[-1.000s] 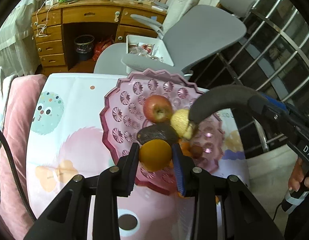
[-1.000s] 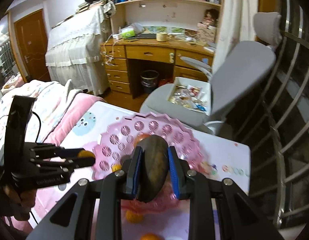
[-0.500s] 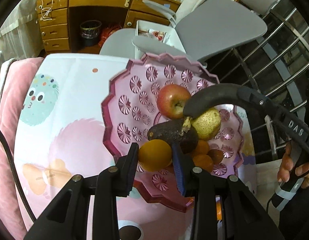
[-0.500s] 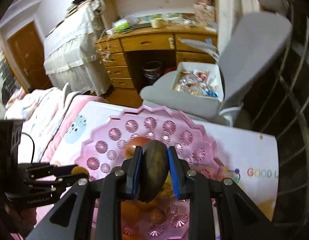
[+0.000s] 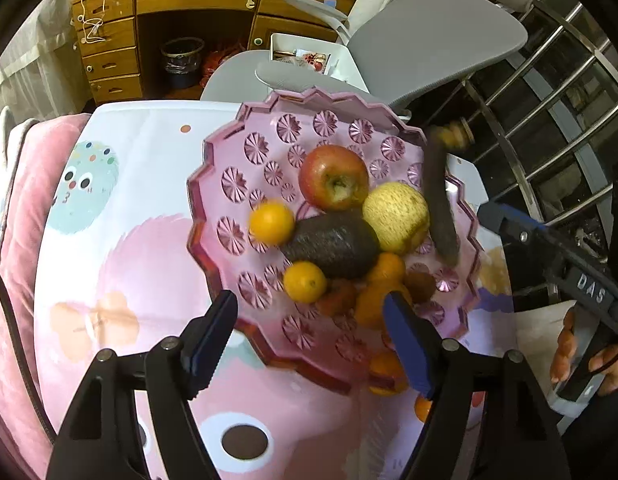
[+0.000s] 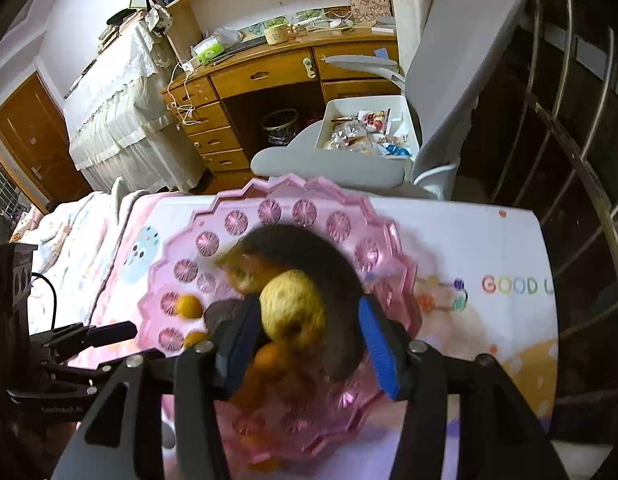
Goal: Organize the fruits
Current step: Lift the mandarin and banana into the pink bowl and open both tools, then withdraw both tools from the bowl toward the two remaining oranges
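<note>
My left claw [image 5: 309, 330] is opening over the near rim of the pink tray [image 5: 213, 216], nothing between the pads. Just past it: small orange [image 5: 305, 282], avocado [image 5: 333, 244], second orange [image 5: 271, 223], then pear [image 5: 397, 216] and apple [image 5: 335, 178], all in the tray. My right claw [image 6: 307, 332] is opening too; dark banana [image 6: 337, 280], blurred, sits loose between the pads over the pear [image 6: 293, 304].

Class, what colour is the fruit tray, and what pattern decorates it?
Translucent pink tray with starburst medallions; clearest in the left wrist view.
</note>
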Demonstrator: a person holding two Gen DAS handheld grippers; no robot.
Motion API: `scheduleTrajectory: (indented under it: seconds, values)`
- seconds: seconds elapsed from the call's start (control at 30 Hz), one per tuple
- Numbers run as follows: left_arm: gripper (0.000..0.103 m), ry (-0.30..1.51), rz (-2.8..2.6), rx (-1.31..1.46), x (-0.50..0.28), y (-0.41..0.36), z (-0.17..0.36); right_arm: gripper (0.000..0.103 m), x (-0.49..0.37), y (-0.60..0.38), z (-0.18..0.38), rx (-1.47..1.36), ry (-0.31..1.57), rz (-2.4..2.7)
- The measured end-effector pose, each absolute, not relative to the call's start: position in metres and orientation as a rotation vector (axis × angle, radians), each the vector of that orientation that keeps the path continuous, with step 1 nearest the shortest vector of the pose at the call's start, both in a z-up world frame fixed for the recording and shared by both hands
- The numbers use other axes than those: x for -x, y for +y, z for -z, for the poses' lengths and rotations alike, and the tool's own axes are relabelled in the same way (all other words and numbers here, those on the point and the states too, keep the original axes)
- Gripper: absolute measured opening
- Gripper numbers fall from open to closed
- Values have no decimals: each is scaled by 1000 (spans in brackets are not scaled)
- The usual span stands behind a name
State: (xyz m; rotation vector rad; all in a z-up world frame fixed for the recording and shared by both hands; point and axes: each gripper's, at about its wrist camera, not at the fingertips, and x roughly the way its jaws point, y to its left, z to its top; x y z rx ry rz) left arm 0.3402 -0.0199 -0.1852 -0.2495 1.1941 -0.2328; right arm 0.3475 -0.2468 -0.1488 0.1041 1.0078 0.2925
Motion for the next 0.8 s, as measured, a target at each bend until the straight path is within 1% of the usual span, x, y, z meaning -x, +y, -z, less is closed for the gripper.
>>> scheduleTrajectory:
  seconds: [0.23, 0.37, 0.43, 0.8]
  values:
    - [74, 1192, 239, 260, -299, -38, 186, 63, -295, -259, 147, -101, 983, -298]
    - [74, 1203, 252, 271, -276, -49, 190, 65, -265, -269, 152, -104, 970, -290]
    - [74, 1209, 259, 266, -265, -56, 192, 70, -251, -273, 158, -122, 988, -307]
    - [74, 1246, 291, 227, -243, -91, 216, 71, -193, -272, 191, -81, 975, -377]
